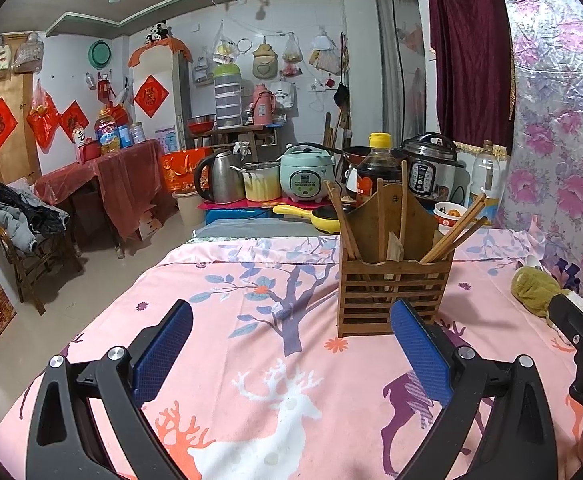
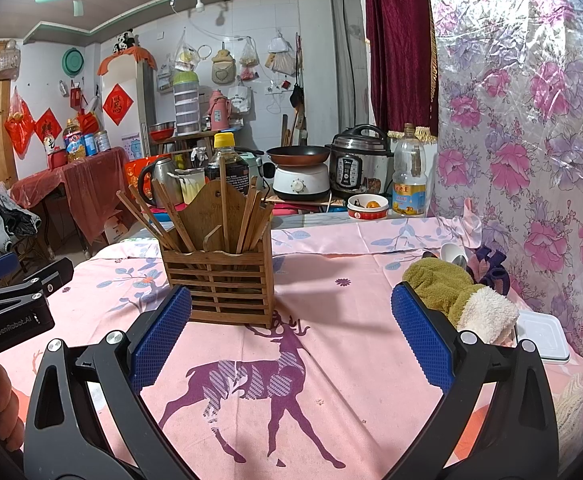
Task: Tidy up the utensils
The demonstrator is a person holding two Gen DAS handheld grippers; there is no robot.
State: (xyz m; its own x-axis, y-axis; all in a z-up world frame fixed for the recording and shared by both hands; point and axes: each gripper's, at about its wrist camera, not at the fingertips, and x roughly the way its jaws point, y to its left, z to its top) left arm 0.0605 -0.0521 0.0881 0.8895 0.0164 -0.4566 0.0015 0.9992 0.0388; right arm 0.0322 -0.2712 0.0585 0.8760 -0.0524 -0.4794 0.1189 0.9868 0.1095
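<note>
A wooden slatted utensil holder (image 1: 391, 284) stands upright on the pink deer-print tablecloth (image 1: 251, 340), with several wooden chopsticks (image 1: 457, 236) leaning in it. It also shows in the right wrist view (image 2: 221, 280), its chopsticks (image 2: 159, 216) fanned out. My left gripper (image 1: 291, 340) is open and empty, low over the cloth, with the holder just beyond its right finger. My right gripper (image 2: 291, 328) is open and empty, the holder just past its left finger. A white spoon (image 2: 451, 254) lies behind a green cloth by the wall.
A green and white cloth (image 2: 459, 296) and a white lidded box (image 2: 543, 336) lie at the right by the floral wall (image 2: 531, 120). Behind the table stand a soy sauce bottle (image 1: 377, 168), rice cookers, a kettle (image 1: 219, 178), an oil bottle (image 2: 409, 180) and a small bowl (image 2: 367, 206).
</note>
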